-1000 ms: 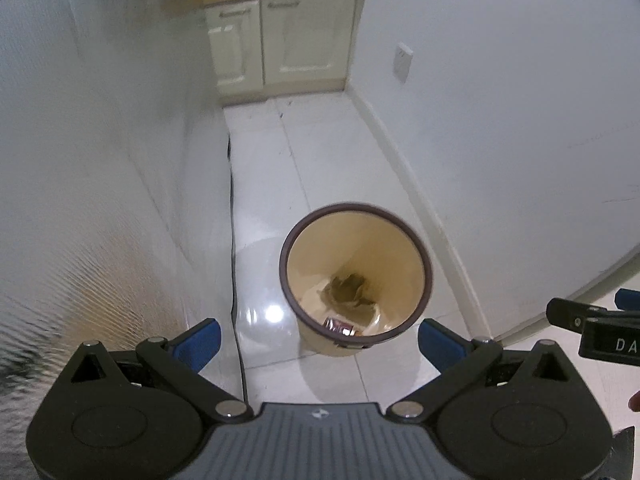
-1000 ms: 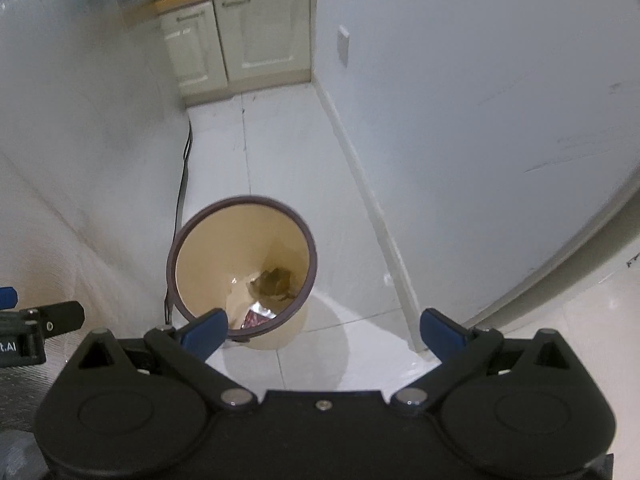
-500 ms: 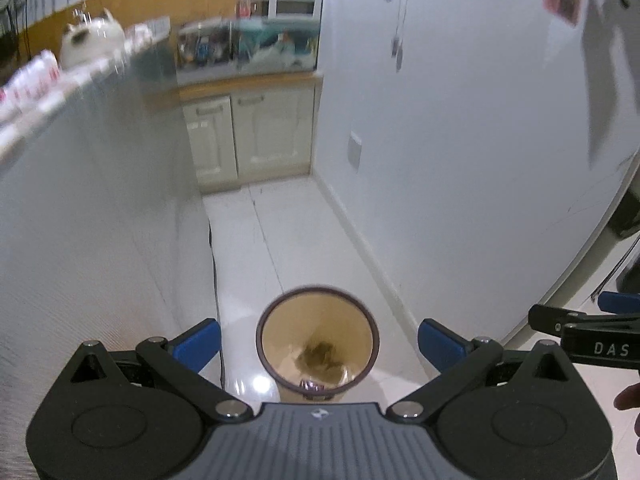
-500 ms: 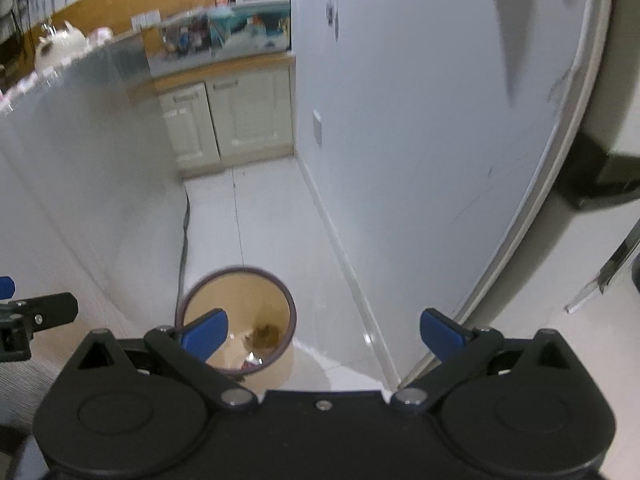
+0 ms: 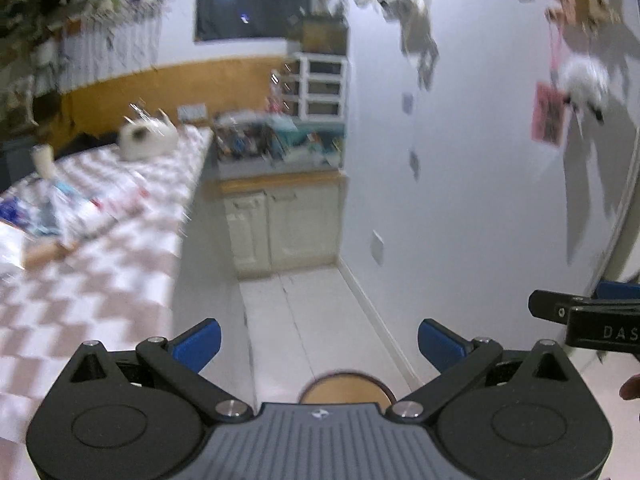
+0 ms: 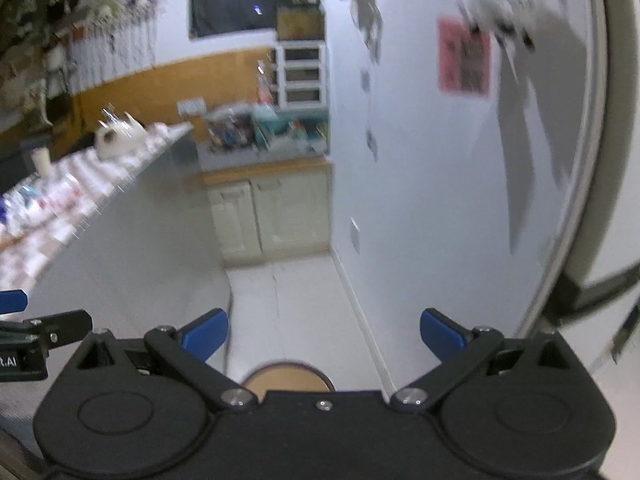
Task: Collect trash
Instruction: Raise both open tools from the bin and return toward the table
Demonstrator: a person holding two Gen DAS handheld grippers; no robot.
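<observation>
The tan trash bin with a dark rim (image 5: 346, 386) stands on the white floor, mostly hidden under my left gripper's body; it also shows low in the right wrist view (image 6: 289, 376). My left gripper (image 5: 319, 344) is open and empty, raised well above the bin. My right gripper (image 6: 323, 335) is open and empty, level beside it. Blurred wrappers and packets (image 5: 76, 204) lie on the checkered table (image 5: 100, 280) at the left.
A white wall (image 5: 460, 200) runs along the right. Cream cabinets (image 5: 284, 232) with a cluttered counter stand at the far end of the narrow floor strip. A white teapot (image 5: 146, 140) sits on the table. The right gripper's finger (image 5: 580, 316) shows at the right edge.
Both grippers have risen and tilted up. The bin has dropped to the bottom of both views and the tabletop and far counter have come into sight.
</observation>
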